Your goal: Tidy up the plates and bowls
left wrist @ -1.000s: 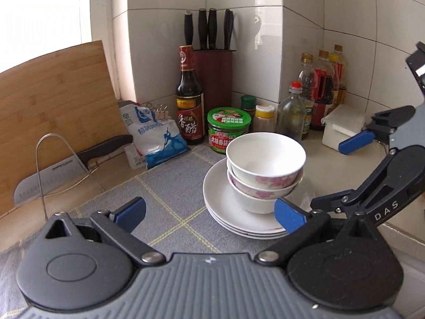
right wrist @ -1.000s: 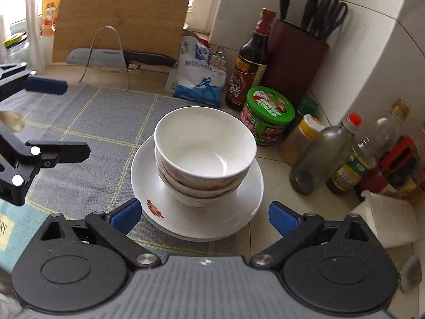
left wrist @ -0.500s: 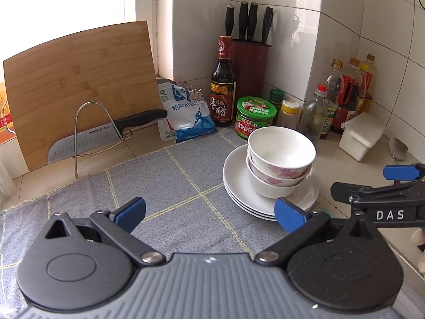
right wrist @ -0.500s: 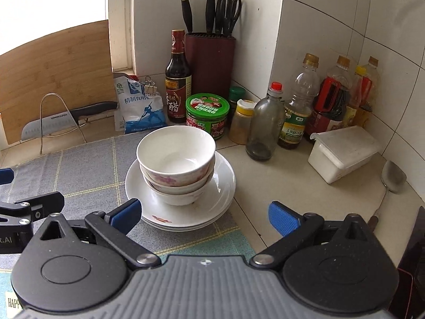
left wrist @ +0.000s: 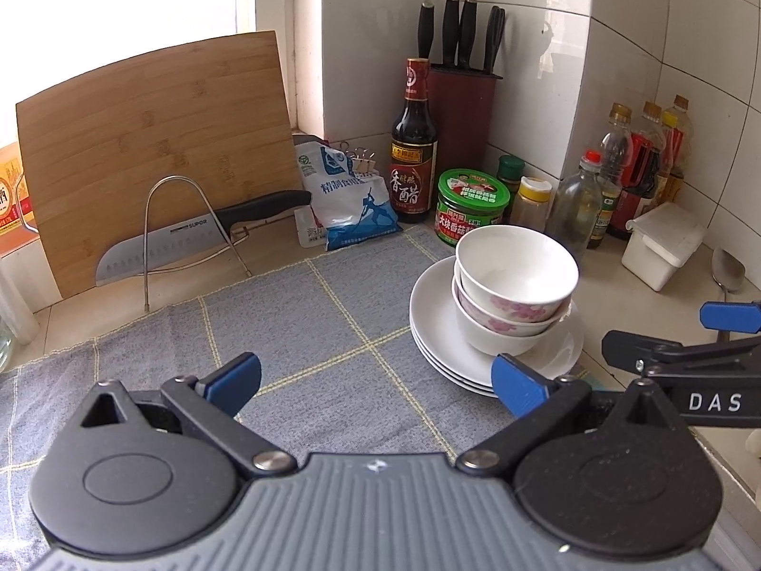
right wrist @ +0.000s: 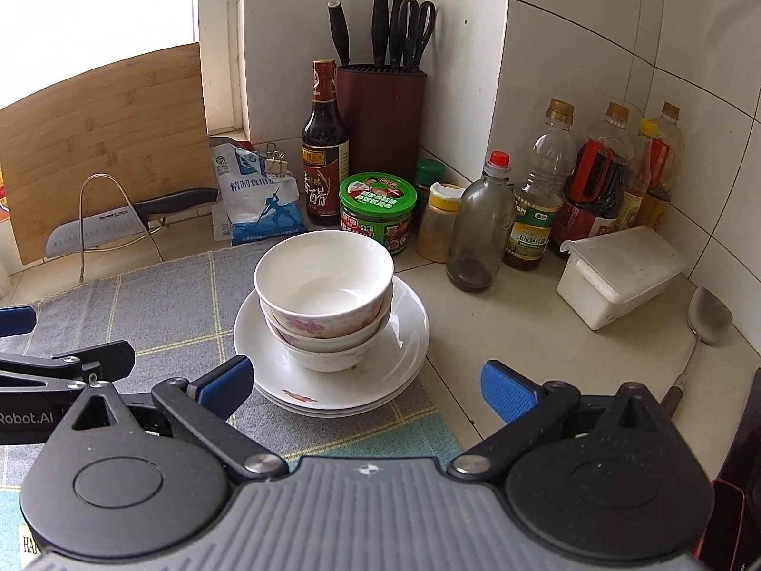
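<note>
Bowls [right wrist: 326, 295]: three nesting on a stack of plates [right wrist: 404, 357], sitting at the edge of the grey mat [left wrist: 295, 323] near the condiment jars. Step, as judged: tidy pile already standing; nothing is being carried, so any next move is calling for a fresh approach. Left gripper [left wrist: 375, 380] and right gripper [right wrist: 364, 383]: both hovering short of the stack, jaws spread wide, touching nothing.
</note>
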